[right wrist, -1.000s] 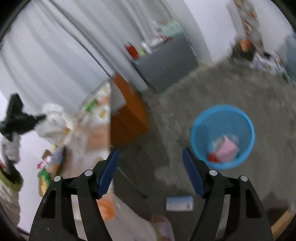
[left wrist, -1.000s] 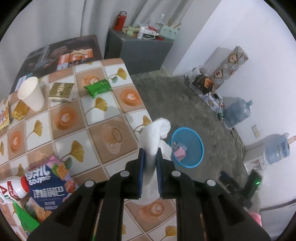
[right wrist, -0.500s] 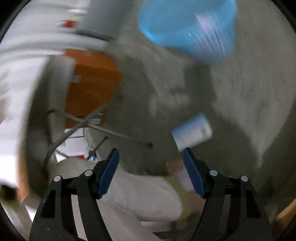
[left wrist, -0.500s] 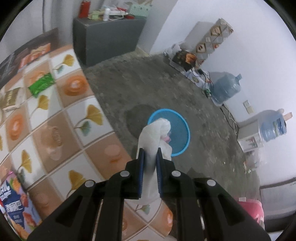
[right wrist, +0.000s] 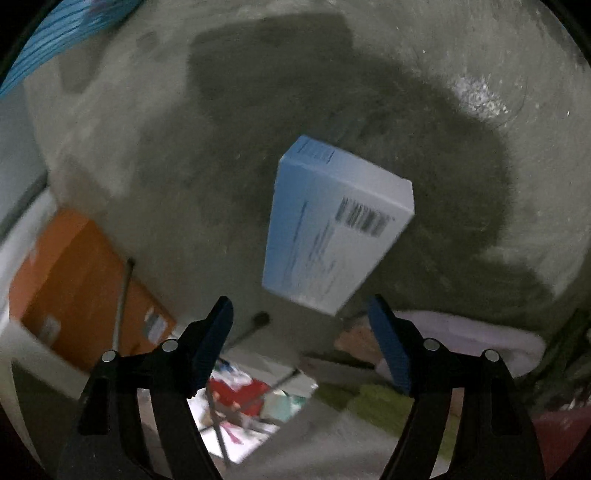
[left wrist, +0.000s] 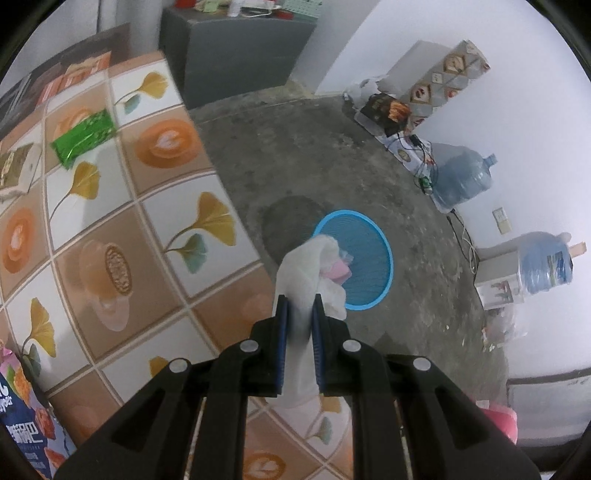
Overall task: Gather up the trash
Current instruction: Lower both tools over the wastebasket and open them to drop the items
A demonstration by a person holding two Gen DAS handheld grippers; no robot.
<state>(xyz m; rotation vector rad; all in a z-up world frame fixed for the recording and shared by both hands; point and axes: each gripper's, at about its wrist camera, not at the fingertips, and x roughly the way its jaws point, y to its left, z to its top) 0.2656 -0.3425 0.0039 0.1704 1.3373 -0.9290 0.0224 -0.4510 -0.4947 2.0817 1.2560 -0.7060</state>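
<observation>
My left gripper (left wrist: 298,317) is shut on a crumpled white tissue (left wrist: 308,269) and holds it past the edge of the tiled table (left wrist: 110,221), above the floor. A blue round trash basket (left wrist: 365,258) with pink scraps inside stands on the floor just beyond the tissue. My right gripper (right wrist: 301,314) is open and empty, low over the concrete floor. A blue and white carton (right wrist: 332,229) lies on the floor just ahead of its fingertips. A slice of the blue basket (right wrist: 55,29) shows at the top left of the right wrist view.
On the table lie a green packet (left wrist: 83,138), a brown sachet (left wrist: 16,170) and a snack bag (left wrist: 22,424). A grey cabinet (left wrist: 236,55) stands behind. Water jugs (left wrist: 461,177) and cables line the wall. An orange box (right wrist: 81,280) and table legs are near the carton.
My left gripper has carried the tissue off the table toward the blue basket. My right gripper has swung down to the floor, and the carton now lies close ahead of it.
</observation>
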